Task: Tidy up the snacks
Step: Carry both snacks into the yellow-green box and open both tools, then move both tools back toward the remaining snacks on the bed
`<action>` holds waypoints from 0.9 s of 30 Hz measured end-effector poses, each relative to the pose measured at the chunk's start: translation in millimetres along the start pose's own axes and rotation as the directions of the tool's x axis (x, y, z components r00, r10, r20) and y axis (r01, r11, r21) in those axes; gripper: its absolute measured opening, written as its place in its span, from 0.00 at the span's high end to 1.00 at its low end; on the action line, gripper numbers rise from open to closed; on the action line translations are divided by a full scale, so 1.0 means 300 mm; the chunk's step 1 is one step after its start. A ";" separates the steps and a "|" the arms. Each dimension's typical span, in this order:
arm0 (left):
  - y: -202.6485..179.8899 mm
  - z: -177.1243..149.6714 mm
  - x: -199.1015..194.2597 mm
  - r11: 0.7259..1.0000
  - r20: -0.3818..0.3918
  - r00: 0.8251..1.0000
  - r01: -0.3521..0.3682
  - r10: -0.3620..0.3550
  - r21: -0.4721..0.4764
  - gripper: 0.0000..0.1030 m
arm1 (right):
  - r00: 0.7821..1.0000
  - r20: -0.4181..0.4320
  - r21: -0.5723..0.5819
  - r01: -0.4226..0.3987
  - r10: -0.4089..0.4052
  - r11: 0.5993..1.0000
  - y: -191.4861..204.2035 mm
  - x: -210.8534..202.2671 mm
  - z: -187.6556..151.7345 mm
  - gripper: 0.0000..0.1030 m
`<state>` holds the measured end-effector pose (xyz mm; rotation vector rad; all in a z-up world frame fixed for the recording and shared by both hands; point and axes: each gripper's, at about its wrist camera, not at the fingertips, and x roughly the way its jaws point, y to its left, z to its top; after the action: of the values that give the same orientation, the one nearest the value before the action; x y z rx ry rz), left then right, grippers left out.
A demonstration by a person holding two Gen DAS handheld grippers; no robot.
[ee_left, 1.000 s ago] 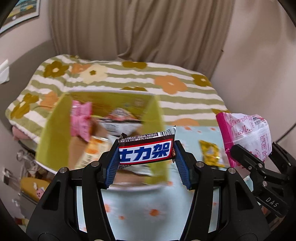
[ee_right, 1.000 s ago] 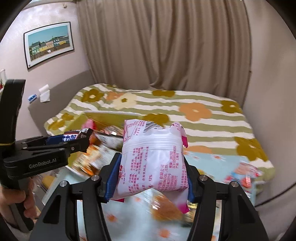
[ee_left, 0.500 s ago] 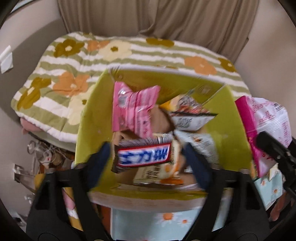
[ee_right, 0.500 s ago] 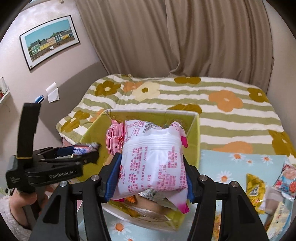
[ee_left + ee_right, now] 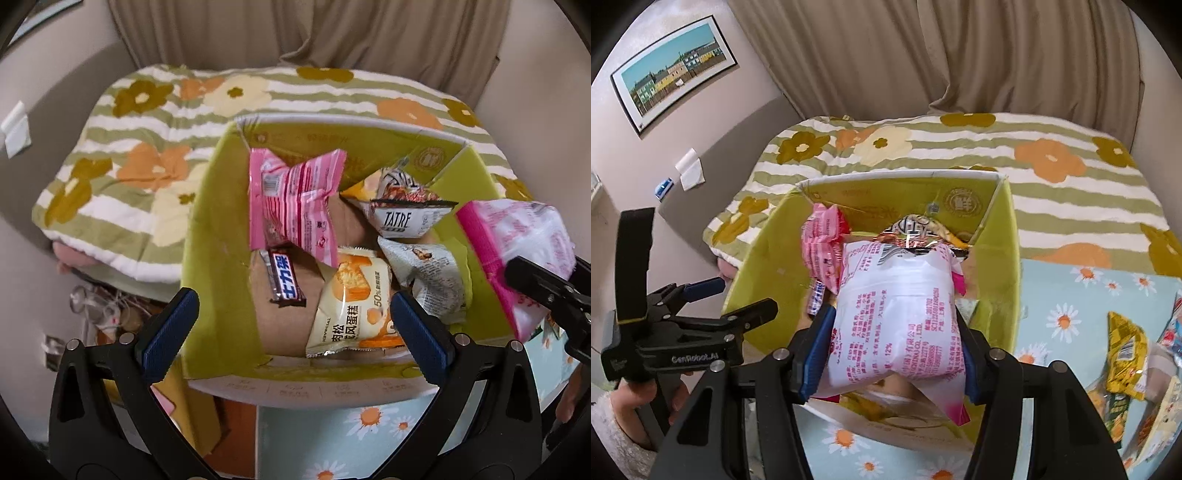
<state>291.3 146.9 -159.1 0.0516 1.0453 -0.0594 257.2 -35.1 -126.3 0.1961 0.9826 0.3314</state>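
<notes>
A yellow-green cardboard box (image 5: 218, 221) stands open at the table's far left edge. Inside lie a chocolate bar (image 5: 286, 282), a pink packet (image 5: 295, 206), a cake packet (image 5: 354, 299) and other snack bags. My left gripper (image 5: 295, 325) is open and empty above the box's near side. My right gripper (image 5: 892, 354) is shut on a pink and white snack bag (image 5: 894, 314), held over the box (image 5: 1008, 236). That bag also shows in the left wrist view (image 5: 517, 240) at the right.
A bed with a striped flower blanket (image 5: 155, 140) lies behind the box. The table has a light blue daisy cloth (image 5: 1071, 295). Several loose snack packets (image 5: 1123, 347) lie on it at the right. Curtains (image 5: 960, 55) hang behind.
My left gripper opened and let go of the chocolate bar, which now lies in the box. My right gripper moved the pink and white bag over the box.
</notes>
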 end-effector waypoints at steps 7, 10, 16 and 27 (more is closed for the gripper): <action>0.019 -0.002 -0.059 1.000 0.034 0.999 0.000 0.000 -0.008 0.00 | 1.000 0.002 0.003 -0.019 0.019 1.000 0.019 0.026 -0.028 0.00; 0.024 -0.012 -0.064 1.000 0.036 0.999 -0.003 0.003 -0.011 0.00 | 1.000 0.002 0.008 -0.014 0.014 1.000 0.013 0.017 -0.045 0.00; 0.030 -0.034 -0.058 1.000 0.018 1.000 0.011 -0.011 -0.018 0.00 | 0.999 -0.017 -0.012 0.027 -0.027 1.000 0.019 -0.003 -0.047 0.00; 0.013 -0.024 -0.088 0.998 0.046 0.997 0.063 -0.064 0.012 0.00 | 0.996 0.033 -0.014 0.084 -0.083 0.996 0.046 -0.079 -0.046 0.00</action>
<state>272.3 152.0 -139.9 0.0268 1.0002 -0.1232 230.9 -30.5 -111.0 0.1456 0.9534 0.2582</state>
